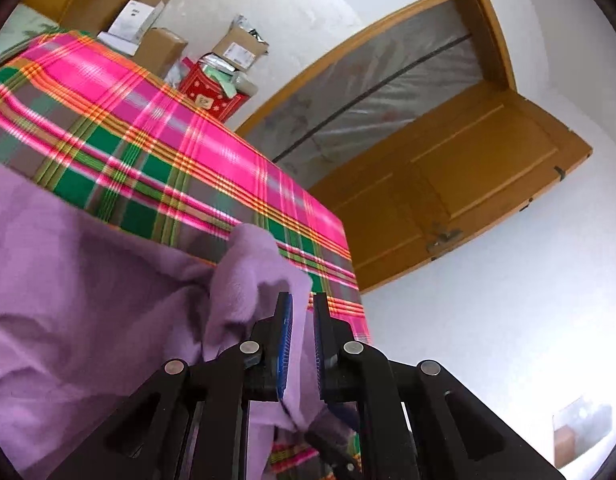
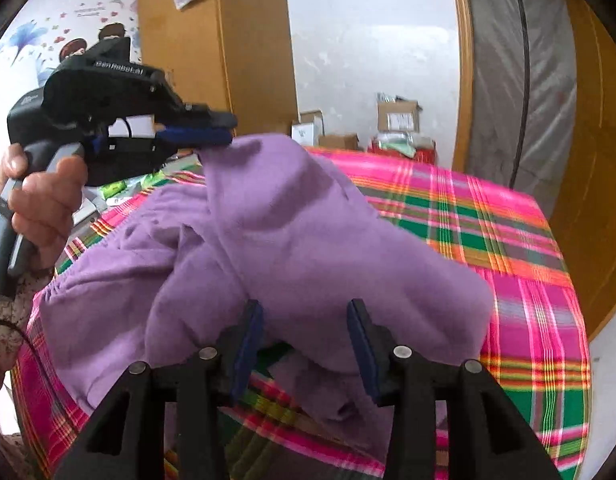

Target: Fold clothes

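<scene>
Purple fleece garment (image 2: pixel 268 240) bunched on plaid worktop (image 2: pixel 508 240), one edge lifted toward 11 o'clock, pinched in left claw (image 2: pixel 216 136). Right claw (image 2: pixel 306 344) spread wide, grasping nothing. Mid-fold, likely; next, carrying that edge across, flat.

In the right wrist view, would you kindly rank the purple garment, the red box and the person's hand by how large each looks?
1. purple garment, by far the largest.
2. hand, though it lies much nearer the camera, so its true size against the box is unsure.
3. red box, small and far off.
</scene>
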Demonstrator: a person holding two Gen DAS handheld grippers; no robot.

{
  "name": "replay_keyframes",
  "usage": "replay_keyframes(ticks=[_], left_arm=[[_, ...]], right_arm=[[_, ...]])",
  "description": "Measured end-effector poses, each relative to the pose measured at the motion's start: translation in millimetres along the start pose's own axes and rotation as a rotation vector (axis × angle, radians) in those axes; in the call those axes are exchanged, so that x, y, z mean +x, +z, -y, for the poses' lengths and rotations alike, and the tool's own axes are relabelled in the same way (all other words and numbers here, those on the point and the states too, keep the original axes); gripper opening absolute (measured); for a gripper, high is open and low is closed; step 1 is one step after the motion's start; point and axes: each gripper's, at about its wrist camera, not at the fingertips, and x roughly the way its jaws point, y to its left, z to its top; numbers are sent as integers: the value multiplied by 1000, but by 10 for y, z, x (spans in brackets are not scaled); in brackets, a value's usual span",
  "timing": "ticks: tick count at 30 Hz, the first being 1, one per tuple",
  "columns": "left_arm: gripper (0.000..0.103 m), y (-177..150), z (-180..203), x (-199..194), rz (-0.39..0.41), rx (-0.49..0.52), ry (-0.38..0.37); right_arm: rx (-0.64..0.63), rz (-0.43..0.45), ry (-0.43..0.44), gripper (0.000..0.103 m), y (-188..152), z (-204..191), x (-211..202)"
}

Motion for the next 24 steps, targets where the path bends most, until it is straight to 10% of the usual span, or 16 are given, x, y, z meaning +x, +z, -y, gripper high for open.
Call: replay_keyframes(ticks=[12, 19, 24], left_arm=[[25, -7, -89, 129, -44, -50, 46], [27, 58, -50, 259, -47, -51, 54], [27, 115, -20, 340, -39, -52, 56]], right_arm=[[-27, -41, 23, 44, 131, -43, 220], [13, -39, -76, 3, 106, 92, 194], [10, 31, -163, 2, 175, 154, 80]])
